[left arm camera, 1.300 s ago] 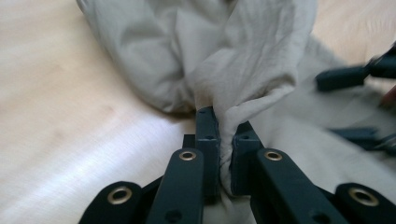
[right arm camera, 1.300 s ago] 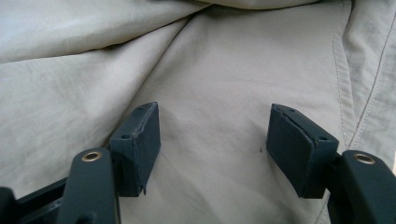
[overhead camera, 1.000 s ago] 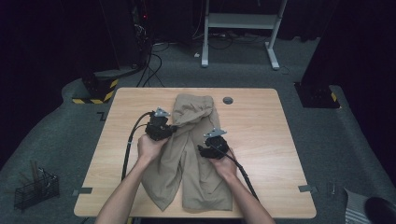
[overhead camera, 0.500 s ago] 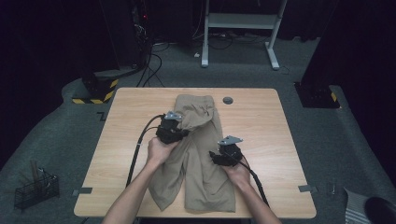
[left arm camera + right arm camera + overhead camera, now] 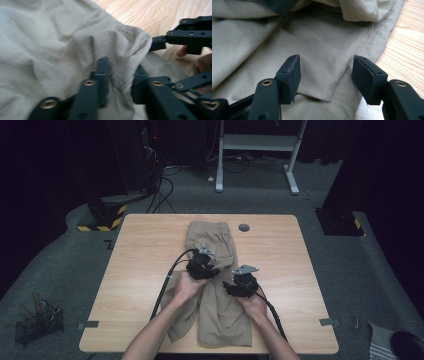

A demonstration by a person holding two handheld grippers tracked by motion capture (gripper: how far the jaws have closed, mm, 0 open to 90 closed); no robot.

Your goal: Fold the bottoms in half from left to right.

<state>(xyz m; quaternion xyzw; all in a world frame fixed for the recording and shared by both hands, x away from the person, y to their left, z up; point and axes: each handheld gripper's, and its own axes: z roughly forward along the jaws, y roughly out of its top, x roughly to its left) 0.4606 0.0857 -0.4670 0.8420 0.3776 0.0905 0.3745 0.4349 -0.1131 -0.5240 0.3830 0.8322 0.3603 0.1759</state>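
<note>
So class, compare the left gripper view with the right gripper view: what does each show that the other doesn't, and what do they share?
Left gripper view alone: the left gripper shut on a bunched fold of the beige trousers, with the other gripper beyond at the upper right. Right gripper view alone: the right gripper open, its fingers spread over flat cloth and a stitched seam. Both: trousers fabric and the wooden table along one edge.

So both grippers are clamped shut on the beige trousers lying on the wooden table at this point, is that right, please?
Not quite. Only the left gripper is shut on the beige trousers; the right gripper has its jaws spread open above the fabric, as the right gripper view shows. The trousers do lie on the wooden table.
</note>
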